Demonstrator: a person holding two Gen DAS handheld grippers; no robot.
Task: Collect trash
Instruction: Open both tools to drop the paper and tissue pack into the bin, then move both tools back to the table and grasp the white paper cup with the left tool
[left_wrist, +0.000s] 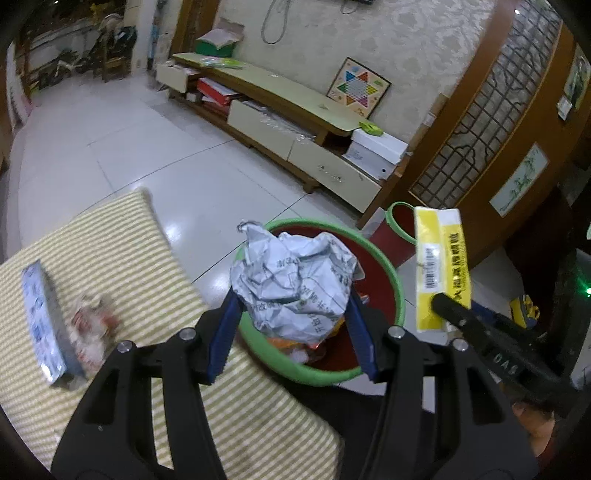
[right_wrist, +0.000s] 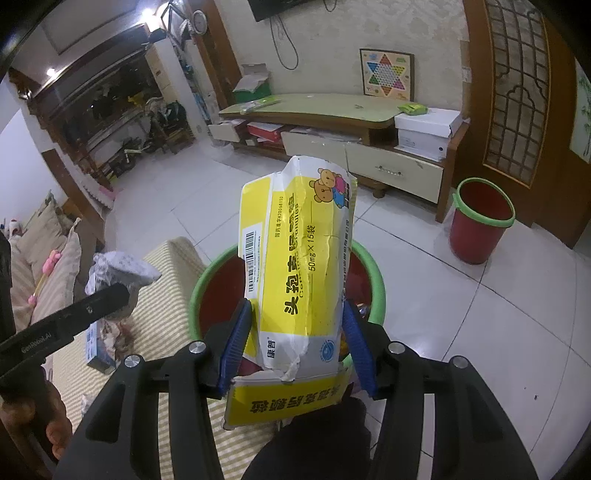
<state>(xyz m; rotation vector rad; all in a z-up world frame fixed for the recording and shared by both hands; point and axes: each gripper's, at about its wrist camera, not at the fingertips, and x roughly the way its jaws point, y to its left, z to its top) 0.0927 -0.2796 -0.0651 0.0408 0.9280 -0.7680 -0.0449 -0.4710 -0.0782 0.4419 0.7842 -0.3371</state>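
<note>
two pieces of trash are in hand at once, and neither has been dropped yet. the left gripper (left_wrist: 291, 314) has its jaws clamped on a crumpled ball of printed paper (left_wrist: 291, 280), which hangs over the open mouth of the red bin with the green rim (left_wrist: 400, 306). the right gripper (right_wrist: 295, 347) has its jaws clamped on a torn yellow and white medicine box (right_wrist: 299, 258), held above the same bin (right_wrist: 195, 291), with a ripped flap of the box hanging below the jaws.

some trash is already inside the bin: orange and white scraps (left_wrist: 306, 347) show at the bottom, so part of the collecting looks done. what is left, as far as can be seen, is to let go of these two pieces so they fall in, and then go back for the rest. on the striped cushion (left_wrist: 147, 266) beside the bin lie a blue and white box (left_wrist: 44, 325) and, touching it, a blurred wrapper with red on it (left_wrist: 92, 328); both still wait to be picked up. a second red bin (right_wrist: 480, 221) stands well apart by the wooden door, and its contents cannot be seen.
</note>
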